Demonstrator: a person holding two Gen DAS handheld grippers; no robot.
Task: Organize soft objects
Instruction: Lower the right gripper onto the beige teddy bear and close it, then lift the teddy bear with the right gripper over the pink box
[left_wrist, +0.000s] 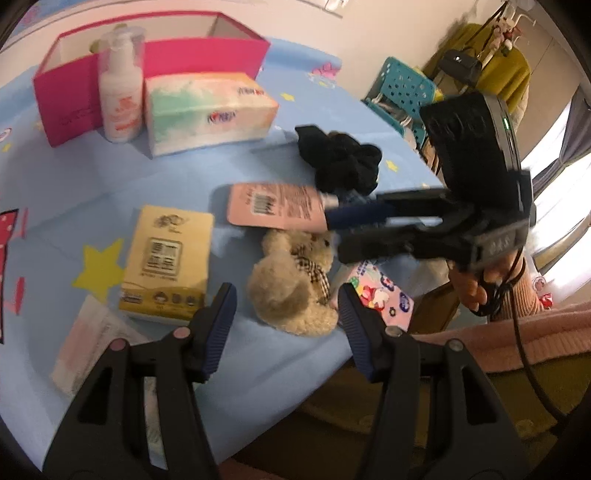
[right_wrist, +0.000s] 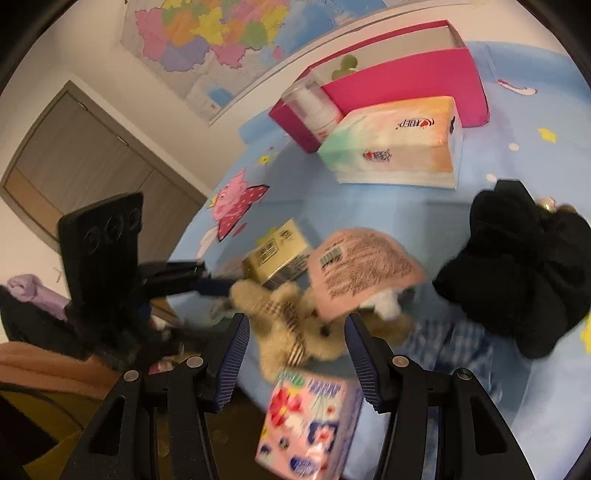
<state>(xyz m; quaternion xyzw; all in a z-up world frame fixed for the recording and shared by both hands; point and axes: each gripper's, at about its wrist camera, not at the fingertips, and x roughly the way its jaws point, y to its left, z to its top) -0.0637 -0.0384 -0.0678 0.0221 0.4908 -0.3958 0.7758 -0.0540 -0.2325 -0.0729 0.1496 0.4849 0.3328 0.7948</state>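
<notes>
- Left gripper hovers open above a teddy bear near the table's front edge.
- Handling?
- Likely light and squashy; pinch its body.

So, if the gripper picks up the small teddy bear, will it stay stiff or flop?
The teddy bear looks fluffy and stuffed, so it will probably squash and sag somewhat. It seems light for its size. Its fuzzy surface should not slip much, and lying on the cloth it is unlikely to roll.

right gripper holds pink pack above teddy.
</notes>
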